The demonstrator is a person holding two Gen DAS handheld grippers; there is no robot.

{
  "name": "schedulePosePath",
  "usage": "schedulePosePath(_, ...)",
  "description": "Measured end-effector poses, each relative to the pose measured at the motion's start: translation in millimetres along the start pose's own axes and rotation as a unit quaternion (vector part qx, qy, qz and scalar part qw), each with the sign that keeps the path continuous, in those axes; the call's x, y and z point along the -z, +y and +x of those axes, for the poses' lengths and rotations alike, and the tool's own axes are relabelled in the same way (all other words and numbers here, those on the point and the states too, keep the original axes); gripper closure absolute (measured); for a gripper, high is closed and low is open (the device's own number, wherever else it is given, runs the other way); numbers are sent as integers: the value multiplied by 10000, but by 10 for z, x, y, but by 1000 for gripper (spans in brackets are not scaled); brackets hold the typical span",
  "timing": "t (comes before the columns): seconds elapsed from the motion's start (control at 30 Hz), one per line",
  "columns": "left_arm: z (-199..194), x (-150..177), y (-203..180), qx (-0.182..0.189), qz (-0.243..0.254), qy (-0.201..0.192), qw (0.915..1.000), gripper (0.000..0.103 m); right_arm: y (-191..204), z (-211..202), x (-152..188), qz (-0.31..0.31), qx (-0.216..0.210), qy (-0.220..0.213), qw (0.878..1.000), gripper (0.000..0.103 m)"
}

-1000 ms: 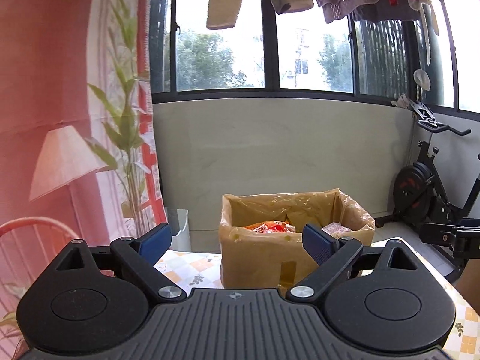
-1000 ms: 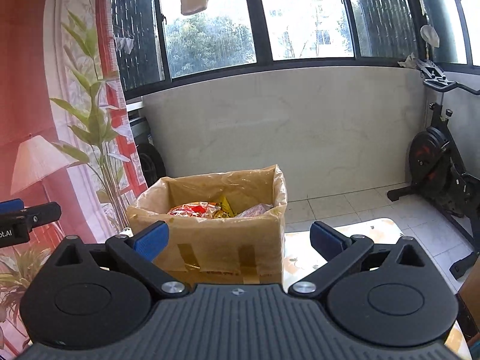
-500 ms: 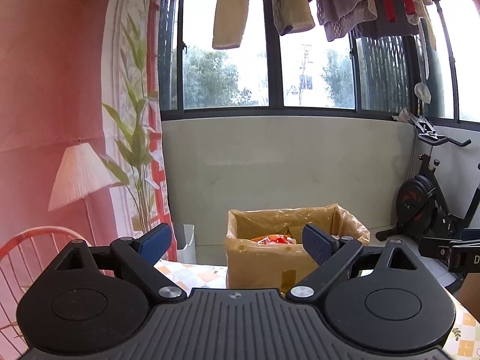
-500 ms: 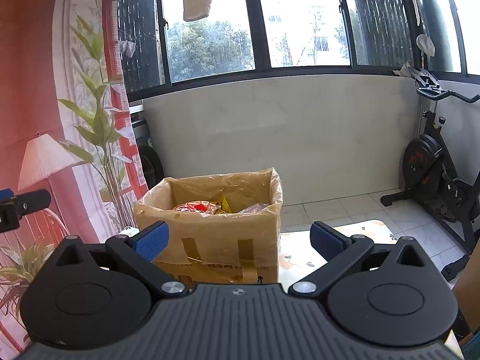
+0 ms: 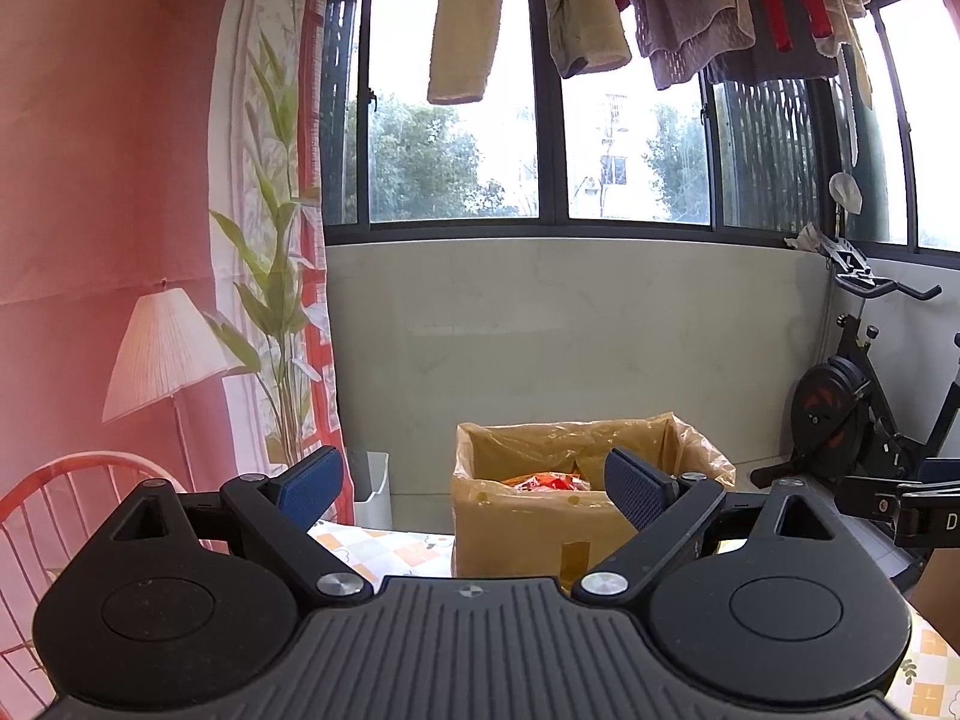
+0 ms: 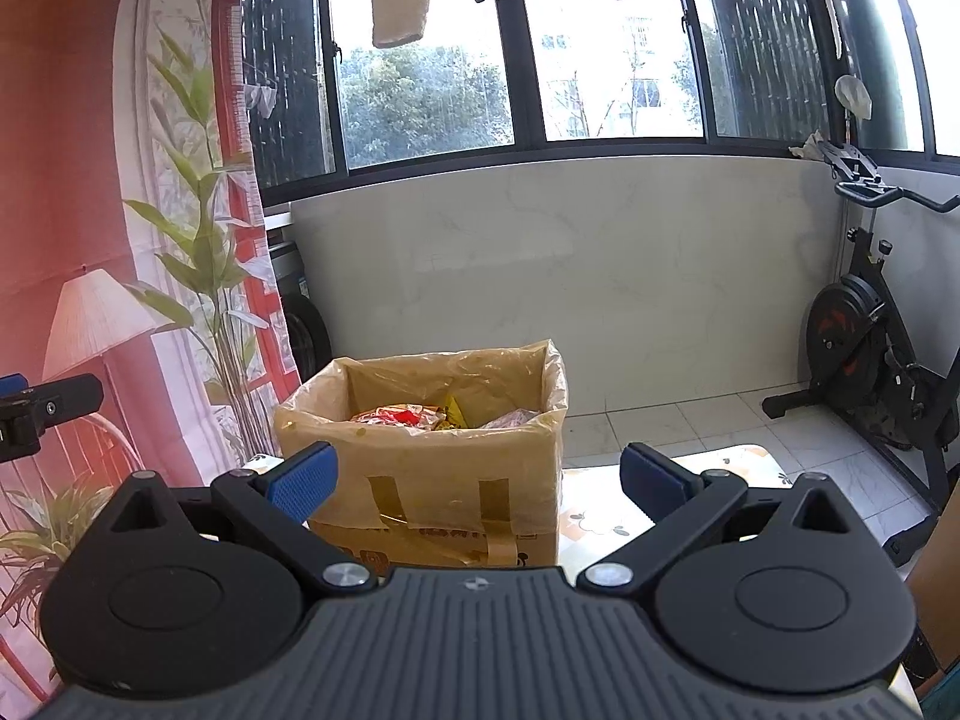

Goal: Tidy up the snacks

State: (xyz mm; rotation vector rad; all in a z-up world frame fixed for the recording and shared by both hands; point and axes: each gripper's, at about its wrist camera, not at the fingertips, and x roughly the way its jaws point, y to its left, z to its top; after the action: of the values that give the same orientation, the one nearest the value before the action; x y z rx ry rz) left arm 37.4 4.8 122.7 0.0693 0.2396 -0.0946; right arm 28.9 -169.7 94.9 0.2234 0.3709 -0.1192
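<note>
A cardboard box (image 6: 438, 498) lined with clear plastic stands on the table and holds several snack packets (image 6: 408, 417), red and yellow. It also shows in the left wrist view (image 5: 528, 534), with a red packet (image 5: 549, 483) inside. My left gripper (image 5: 474, 489) is open and empty, held level in front of the box. My right gripper (image 6: 477, 480) is open and empty, also in front of the box. Each gripper's tip shows at the edge of the other's view.
The table has a checked floral cloth (image 5: 372, 552). An exercise bike (image 6: 876, 348) stands at the right on the tiled floor. A printed backdrop with a lamp and plant (image 5: 180, 300) hangs at the left. Clothes (image 5: 600, 0) hang above the window. A white bin (image 5: 372, 498) stands behind the table.
Both grippers have tilted upward and drawn back a little, so the box sits lower and smaller in both views. Both stay open and empty.
</note>
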Motion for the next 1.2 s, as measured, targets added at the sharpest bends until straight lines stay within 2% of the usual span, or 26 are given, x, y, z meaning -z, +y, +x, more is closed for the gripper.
schedulePosePath(1.2,-65,32,-50,-74,-145,-11,9999,8,-5,-4,0,-131,-10,11,9999,1)
